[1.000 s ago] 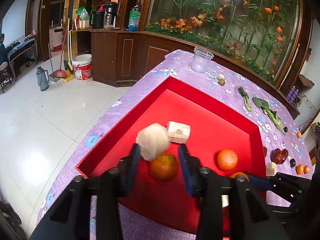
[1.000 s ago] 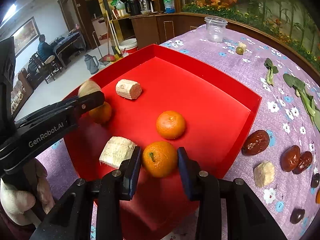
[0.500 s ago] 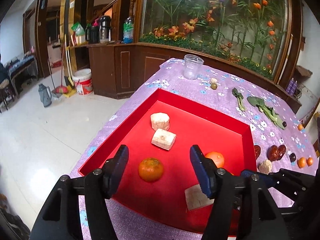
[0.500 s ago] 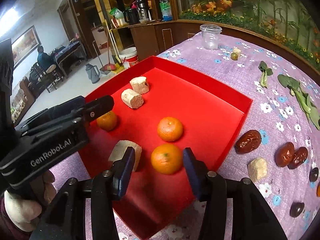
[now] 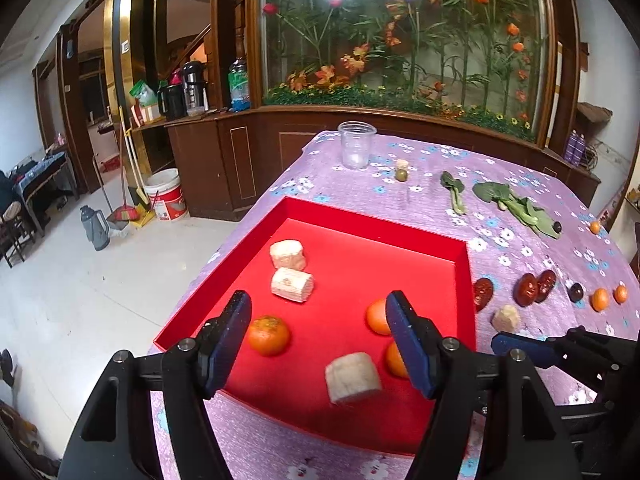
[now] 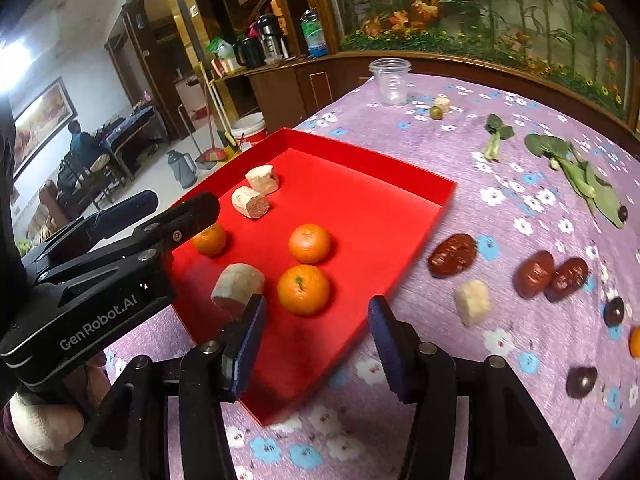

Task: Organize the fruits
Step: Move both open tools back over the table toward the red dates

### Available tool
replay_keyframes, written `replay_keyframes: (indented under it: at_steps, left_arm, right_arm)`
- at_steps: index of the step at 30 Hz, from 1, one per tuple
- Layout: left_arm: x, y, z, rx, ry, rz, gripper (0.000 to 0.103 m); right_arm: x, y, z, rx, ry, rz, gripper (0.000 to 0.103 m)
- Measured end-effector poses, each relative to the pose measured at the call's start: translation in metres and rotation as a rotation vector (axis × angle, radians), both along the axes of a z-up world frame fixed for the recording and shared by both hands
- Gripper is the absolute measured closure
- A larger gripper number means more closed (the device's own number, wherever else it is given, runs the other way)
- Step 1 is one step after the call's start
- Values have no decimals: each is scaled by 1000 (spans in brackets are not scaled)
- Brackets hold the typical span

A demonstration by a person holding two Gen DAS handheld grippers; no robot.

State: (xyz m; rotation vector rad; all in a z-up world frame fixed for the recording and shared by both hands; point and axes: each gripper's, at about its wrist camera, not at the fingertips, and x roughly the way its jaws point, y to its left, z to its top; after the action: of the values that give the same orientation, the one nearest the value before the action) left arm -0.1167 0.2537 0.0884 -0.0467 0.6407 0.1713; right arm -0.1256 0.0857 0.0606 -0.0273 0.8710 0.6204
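Observation:
A red tray (image 5: 400,236) (image 6: 436,204) on the purple flowered cloth holds three oranges (image 5: 268,335) (image 6: 310,243) (image 6: 304,289) and three pale cut chunks (image 5: 292,285) (image 6: 238,285). My left gripper (image 5: 320,336) is open and empty, raised above the tray's near edge. My right gripper (image 6: 316,332) is open and empty, above the tray's right front corner. Outside the tray lie red dates (image 6: 452,255) (image 5: 532,288), a pale chunk (image 6: 474,302), dark berries (image 6: 614,311) and small oranges (image 5: 600,299).
A clear plastic cup (image 5: 356,145), a small green fruit (image 5: 401,175) and leafy greens (image 5: 516,204) lie at the far side of the table. The table's left edge drops to the tiled floor, with a bucket (image 5: 166,194) and brooms beyond.
Both grippers let go: the left released a pale chunk, the right an orange, into the tray. Both opened wide and pulled back and up.

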Motion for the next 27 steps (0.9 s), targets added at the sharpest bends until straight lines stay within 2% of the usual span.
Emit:
replay_keyframes:
  at_steps: [7,12,18,23,27]
  left_arm:
    - [-8,-29,10,40,-5,-51,32]
    - [-16,-40,17,13,-7,-86,28]
    - [-13,-53,15,-34,14,-121,27]
    - [-2,-80,2,-58,67,-198,27]
    - [8,-106,-11,-80,115,-273,27]
  right_arm:
    - [-11,-31,-1,32,2,-39,44]
    - [-24,-67,-1,36,-16,-80,44]
    - [-44,-148,-9,36,-14,-223,40]
    - [-55,-224,-14,69,9,-380,39]
    - [-58,-262,-19,82,25,-454,38]
